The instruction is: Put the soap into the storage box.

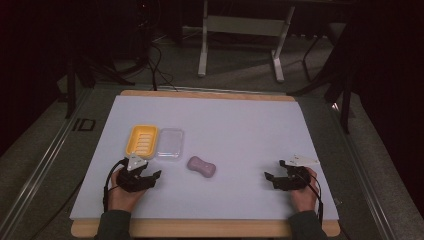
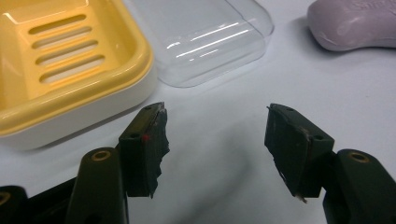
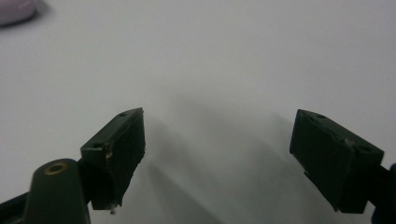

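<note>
A yellow slotted soap dish [image 1: 142,139] [image 2: 56,70] lies on the white table mat, with its clear lid [image 1: 170,144] [image 2: 205,37] beside it on the right. A pale purple soap bar [image 1: 201,166] [image 2: 355,23] rests right of the lid, and its edge shows at the top left of the right gripper view [image 3: 16,10]. My left gripper [image 1: 150,176] [image 2: 215,140] sits just in front of the dish and lid, open, nothing between its jaws. My right gripper [image 1: 272,177] [image 3: 217,149] rests at the mat's right side, open and empty, pointing toward the soap.
The white mat [image 1: 240,130] covers a wooden table top whose edge [image 1: 200,227] runs along the front. A grey frame stand [image 1: 240,35] is on the floor beyond the table. Bare mat lies between the soap and the right gripper.
</note>
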The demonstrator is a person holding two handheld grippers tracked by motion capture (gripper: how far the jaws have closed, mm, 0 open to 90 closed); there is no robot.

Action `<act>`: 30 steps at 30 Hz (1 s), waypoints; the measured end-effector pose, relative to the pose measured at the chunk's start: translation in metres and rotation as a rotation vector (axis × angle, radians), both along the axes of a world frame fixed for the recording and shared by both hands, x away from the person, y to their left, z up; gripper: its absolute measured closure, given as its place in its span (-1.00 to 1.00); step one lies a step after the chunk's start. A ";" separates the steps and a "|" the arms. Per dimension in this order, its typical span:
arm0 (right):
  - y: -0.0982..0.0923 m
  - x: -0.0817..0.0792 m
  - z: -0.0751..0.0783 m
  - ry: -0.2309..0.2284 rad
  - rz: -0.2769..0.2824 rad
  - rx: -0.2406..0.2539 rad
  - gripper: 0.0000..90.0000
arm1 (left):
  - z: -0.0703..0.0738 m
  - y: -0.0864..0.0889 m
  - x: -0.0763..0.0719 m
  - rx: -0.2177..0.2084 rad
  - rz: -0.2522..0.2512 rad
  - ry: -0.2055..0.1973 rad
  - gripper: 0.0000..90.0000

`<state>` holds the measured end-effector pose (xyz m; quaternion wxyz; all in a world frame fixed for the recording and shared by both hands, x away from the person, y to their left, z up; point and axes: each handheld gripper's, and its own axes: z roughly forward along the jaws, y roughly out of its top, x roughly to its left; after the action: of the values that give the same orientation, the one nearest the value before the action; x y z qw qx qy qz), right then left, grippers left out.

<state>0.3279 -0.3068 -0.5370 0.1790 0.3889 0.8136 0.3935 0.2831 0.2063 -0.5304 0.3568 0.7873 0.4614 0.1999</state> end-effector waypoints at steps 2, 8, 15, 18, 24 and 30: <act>-0.001 0.000 0.000 -0.006 -0.004 0.006 -0.63 | 0.000 0.000 0.000 0.000 0.000 0.000 -0.12; -0.003 -0.005 0.001 -0.055 -0.011 0.030 -0.67 | 0.007 -0.005 0.002 0.002 -0.068 0.009 -0.05; -0.004 -0.009 0.002 -0.097 -0.018 0.038 -0.66 | 0.012 -0.008 0.007 -0.014 -0.143 0.032 0.04; -0.004 -0.010 0.002 -0.099 -0.019 0.034 -0.66 | 0.016 -0.009 0.009 -0.015 -0.166 0.034 0.03; -0.003 -0.011 0.002 -0.113 -0.017 0.022 -0.59 | 0.025 -0.015 0.014 -0.006 -0.209 0.035 0.07; -0.004 -0.013 0.002 -0.125 -0.022 0.038 -0.59 | 0.032 -0.023 0.021 0.011 -0.252 0.032 0.12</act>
<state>0.3152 -0.3108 -0.5348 0.2263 0.3757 0.7890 0.4302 0.3036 0.1832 -0.4982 0.3671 0.8441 0.3634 0.1437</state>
